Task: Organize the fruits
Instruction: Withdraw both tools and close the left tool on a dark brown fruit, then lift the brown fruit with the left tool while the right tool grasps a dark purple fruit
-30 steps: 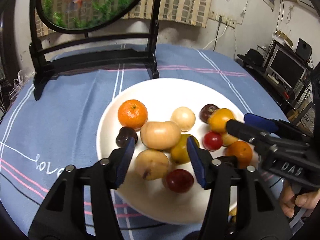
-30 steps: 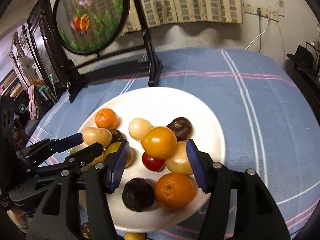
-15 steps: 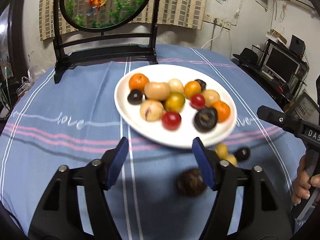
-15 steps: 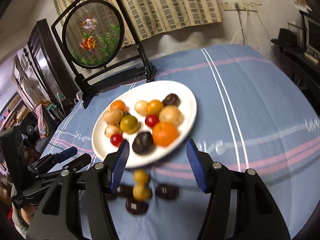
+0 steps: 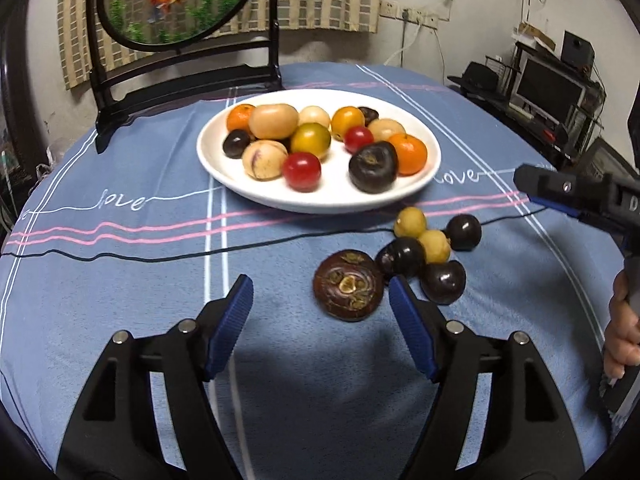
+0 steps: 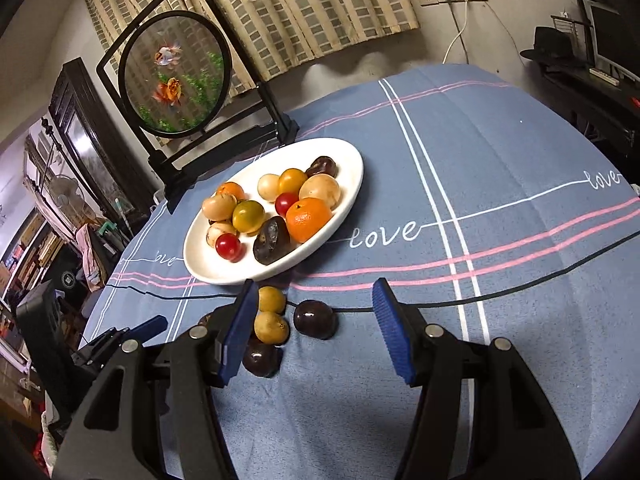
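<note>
A white plate (image 5: 224,172) (image 6: 352,184) on the blue cloth holds several fruits: oranges, red and yellow tomatoes, pale round fruits and dark plums. In front of it a loose cluster lies on the cloth: a brown mangosteen (image 5: 349,285), three dark plums (image 5: 443,282) (image 6: 315,319) and two small yellow fruits (image 5: 410,222) (image 6: 271,327). My left gripper (image 5: 321,328) is open and empty, just short of the mangosteen. My right gripper (image 6: 316,330) is open and empty above the cluster; it shows at the right edge of the left wrist view (image 5: 560,192).
A round fish-painting screen on a black stand (image 5: 180,72) (image 6: 176,76) stands behind the plate. A thin black cable (image 5: 160,258) (image 6: 520,292) runs across the cloth between plate and cluster. Shelves and a monitor (image 5: 548,92) stand off the table to the right.
Both grippers have pulled back from over the plate toward the near side of the table, still open. The loose fruit cluster in front of the plate has come into view.
</note>
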Motion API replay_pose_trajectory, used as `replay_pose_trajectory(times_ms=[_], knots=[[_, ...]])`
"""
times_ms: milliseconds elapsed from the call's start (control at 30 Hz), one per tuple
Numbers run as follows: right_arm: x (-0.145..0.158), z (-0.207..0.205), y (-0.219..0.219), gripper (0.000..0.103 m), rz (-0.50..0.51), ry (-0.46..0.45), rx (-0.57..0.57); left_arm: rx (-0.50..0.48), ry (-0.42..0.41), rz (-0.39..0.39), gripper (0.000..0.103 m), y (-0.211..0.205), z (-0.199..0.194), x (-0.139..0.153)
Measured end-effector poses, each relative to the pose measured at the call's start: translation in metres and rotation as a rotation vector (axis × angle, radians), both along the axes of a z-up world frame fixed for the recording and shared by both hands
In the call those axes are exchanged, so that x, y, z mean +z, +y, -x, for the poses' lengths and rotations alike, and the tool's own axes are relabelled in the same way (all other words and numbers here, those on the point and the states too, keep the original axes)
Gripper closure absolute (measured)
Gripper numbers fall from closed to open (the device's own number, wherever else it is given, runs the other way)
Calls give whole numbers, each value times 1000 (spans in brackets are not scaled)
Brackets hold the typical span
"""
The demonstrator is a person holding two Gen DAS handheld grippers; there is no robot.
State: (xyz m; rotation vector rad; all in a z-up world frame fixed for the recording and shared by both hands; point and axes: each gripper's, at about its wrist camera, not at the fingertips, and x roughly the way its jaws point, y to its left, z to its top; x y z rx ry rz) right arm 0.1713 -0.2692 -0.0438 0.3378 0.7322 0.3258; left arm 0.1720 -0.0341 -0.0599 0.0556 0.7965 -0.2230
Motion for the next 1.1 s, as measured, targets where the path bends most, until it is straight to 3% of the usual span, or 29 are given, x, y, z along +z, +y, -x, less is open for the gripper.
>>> replay_pose_trajectory(times_ms=[400,533,600,767,933,1100], knots=[[0,1,3,43,12,-4,11,0,37,-62,27,-10,-17,-16],[0,0,5,43,21,-1,12,7,66,-29,27,-5,-25,-18],[-1,0,5,43,24,0,10,7,78,-6,31,-2,-28,-20],[-2,-1,4,43,35,3,4,5,81,-20,59,2,-29,-20],[-8,-3,8,43,103,23,-7,53,68,-55,60,13,-27,-20],[-21,-8,24,43,228,52,16,80,69,-28,60,25,-28,-18]])
